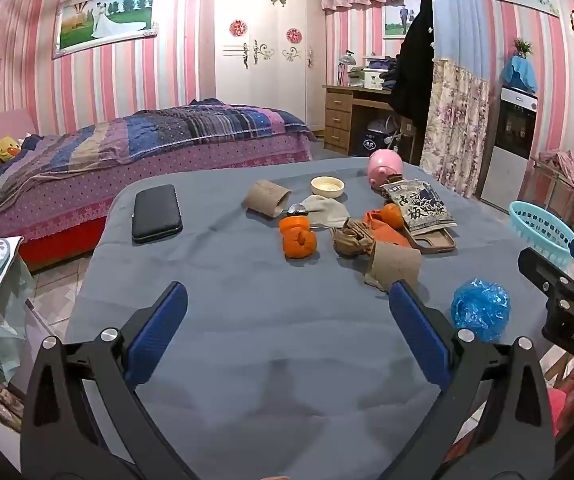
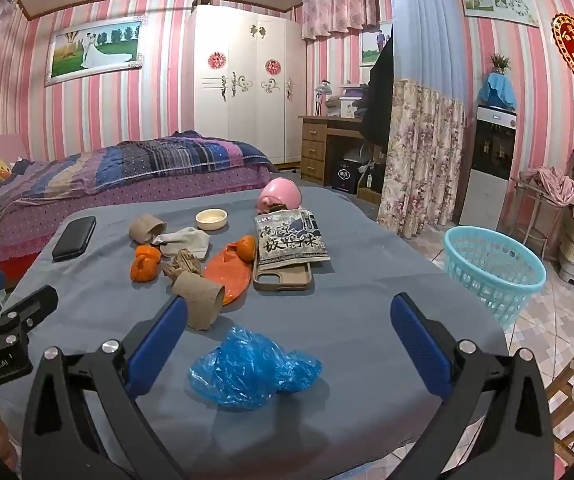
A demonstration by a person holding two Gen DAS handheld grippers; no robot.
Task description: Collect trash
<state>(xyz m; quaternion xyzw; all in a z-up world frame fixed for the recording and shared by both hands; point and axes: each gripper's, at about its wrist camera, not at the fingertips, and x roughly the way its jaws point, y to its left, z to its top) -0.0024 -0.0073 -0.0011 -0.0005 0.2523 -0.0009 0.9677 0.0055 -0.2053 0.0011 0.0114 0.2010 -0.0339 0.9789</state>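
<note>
My right gripper [image 2: 289, 322] hangs spread wide over the crumpled blue bag [image 2: 253, 368] on the table [image 2: 367, 304]; my left gripper [image 1: 287, 308] is spread too, holding nothing. The basket [image 2: 495, 266] stands beside the table, its contents hidden.

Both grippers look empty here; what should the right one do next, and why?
Probably lower the open right gripper onto the crumpled blue plastic bag. It is the nearest trash, lying between the fingers on the grey tablecloth, and the blue basket stands just off the table's right side.
</note>
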